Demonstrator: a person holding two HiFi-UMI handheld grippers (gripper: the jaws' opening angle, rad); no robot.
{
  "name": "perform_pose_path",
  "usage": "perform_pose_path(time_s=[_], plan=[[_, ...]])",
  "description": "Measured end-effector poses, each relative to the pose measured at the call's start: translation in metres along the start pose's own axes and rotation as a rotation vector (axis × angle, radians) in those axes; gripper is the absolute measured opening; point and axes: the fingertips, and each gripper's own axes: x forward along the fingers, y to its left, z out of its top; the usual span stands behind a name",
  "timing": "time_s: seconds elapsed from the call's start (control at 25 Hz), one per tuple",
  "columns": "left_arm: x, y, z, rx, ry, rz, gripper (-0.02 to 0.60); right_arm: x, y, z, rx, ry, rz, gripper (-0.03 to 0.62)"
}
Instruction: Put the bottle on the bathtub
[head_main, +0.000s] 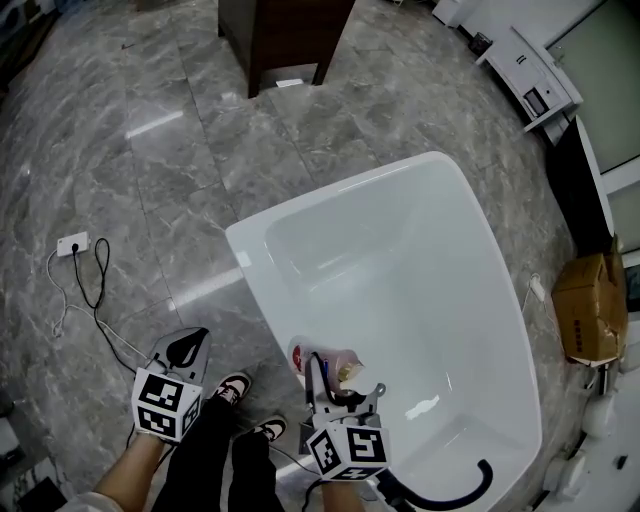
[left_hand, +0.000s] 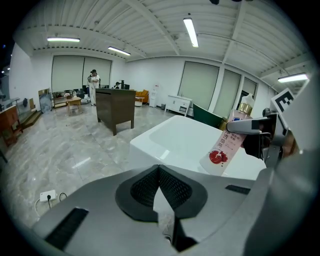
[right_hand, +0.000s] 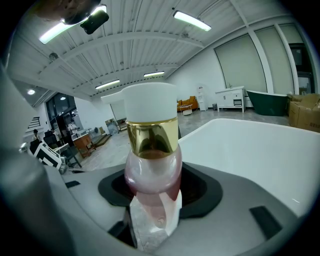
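the bottle (head_main: 322, 357) is gripped between the jaws of the right gripper (head_main: 338, 378) and is held over the near edge of the bathtub (head_main: 247, 243). it is not yet set down. the left gripper (head_main: 186, 349) is closed on nothing.

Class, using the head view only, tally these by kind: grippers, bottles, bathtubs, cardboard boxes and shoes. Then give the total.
grippers: 2, the left gripper and the right gripper
bottle: 1
bathtub: 1
cardboard box: 1
shoes: 2
total: 7
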Motion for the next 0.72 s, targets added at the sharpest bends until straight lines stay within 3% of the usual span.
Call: perform_pose_path(time_s=[0.72], plan=[[0.003, 0.035, -0.015, -0.053, -0.003, 0.050, 0.015, 0.045, 0.012, 0.011, -0.065, 0.000, 0.005, 0.239]])
